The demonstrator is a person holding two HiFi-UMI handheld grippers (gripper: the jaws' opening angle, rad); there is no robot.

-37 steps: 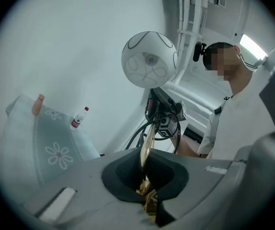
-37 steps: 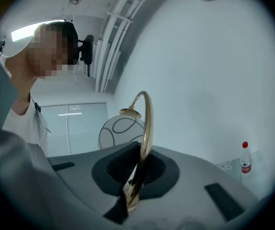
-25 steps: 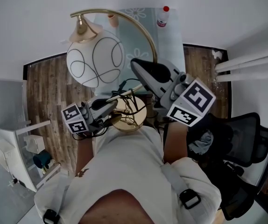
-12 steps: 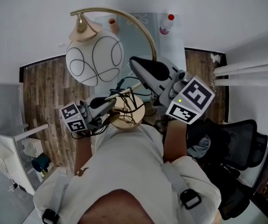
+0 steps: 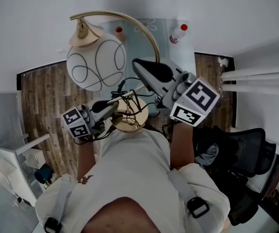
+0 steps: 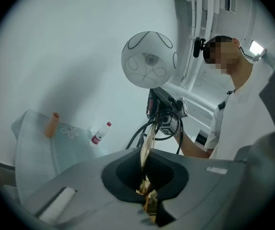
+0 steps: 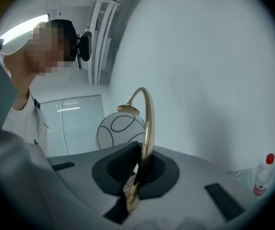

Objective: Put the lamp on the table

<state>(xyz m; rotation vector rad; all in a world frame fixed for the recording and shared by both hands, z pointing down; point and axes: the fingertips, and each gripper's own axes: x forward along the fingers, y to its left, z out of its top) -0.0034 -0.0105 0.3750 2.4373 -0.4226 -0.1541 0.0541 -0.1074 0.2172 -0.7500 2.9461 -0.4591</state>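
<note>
Head view down onto brown wood-plank floor (image 5: 47, 96), white wall (image 5: 32, 23) beyond. Against that wall, pale glass table (image 5: 168, 50) with flower print, carrying red-capped bottle (image 5: 178, 34) and orange cup (image 5: 119, 31). Black office chair (image 5: 249, 152) at right. Forearms (image 5: 181, 147) stretched forward from the chest, both tools pointing level. Jaws of left gripper (image 6: 147, 198) clamped tight on the edge of the brass base (image 5: 130, 120), those of right gripper (image 7: 133, 188) pinched onto the arched brass stem (image 7: 148, 123). Lamp (image 5: 96, 64) carried in the air between them, short of the table, white globe shade (image 6: 147, 60) hanging over the floor.
</note>
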